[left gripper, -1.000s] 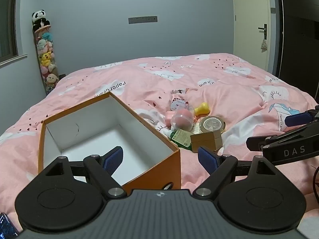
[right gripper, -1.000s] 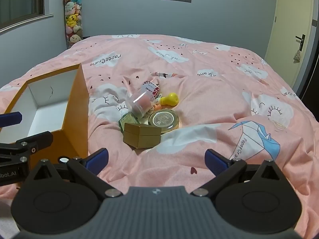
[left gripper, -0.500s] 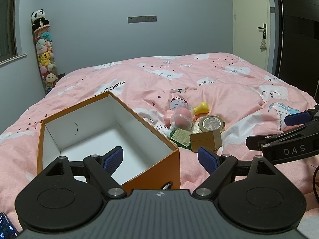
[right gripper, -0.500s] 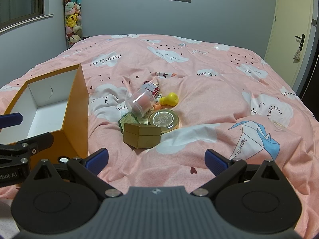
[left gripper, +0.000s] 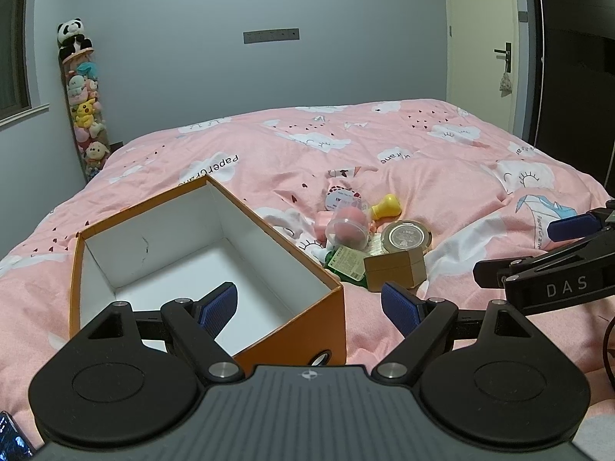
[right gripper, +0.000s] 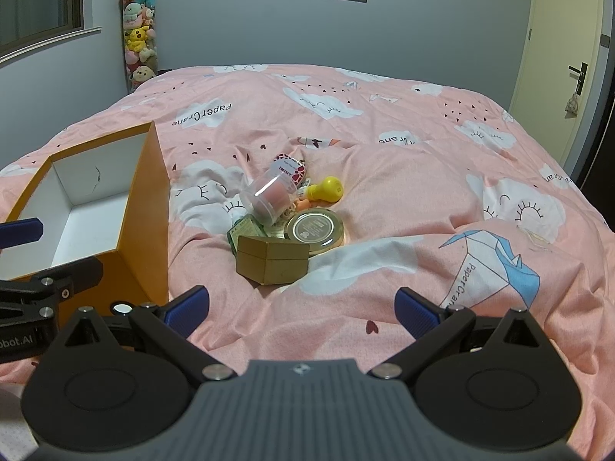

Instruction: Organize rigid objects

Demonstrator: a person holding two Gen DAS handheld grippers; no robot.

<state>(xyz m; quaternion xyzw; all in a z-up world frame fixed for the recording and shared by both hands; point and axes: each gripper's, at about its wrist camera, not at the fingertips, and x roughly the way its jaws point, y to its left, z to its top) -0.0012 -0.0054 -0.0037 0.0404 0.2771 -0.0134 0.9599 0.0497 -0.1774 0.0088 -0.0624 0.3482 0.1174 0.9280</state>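
An open orange box (left gripper: 330,307) with a white inside (right gripper: 146,207) stands empty on the pink bed. Right of it lies a small pile: a gold hexagonal box (right gripper: 273,263) (left gripper: 396,269), a round gold tin (right gripper: 314,227) (left gripper: 406,235), a clear jar with a pink lid (right gripper: 269,199) (left gripper: 348,227), a yellow bulb-shaped toy (right gripper: 326,189) (left gripper: 386,206), a green packet (right gripper: 244,230) (left gripper: 344,263) and a patterned round tin (right gripper: 288,167). My left gripper (left gripper: 309,301) is open and empty over the box's near corner. My right gripper (right gripper: 300,305) is open and empty, just short of the gold box.
The pink quilt (right gripper: 423,176) covers the whole bed. A tall column of plush toys (left gripper: 82,103) stands by the far left wall. A door (right gripper: 565,69) is at the right. A phone (left gripper: 13,443) shows at the bottom left corner.
Both grippers have stayed open and almost still; the left view has drifted very slightly. Nothing on the bed has moved.
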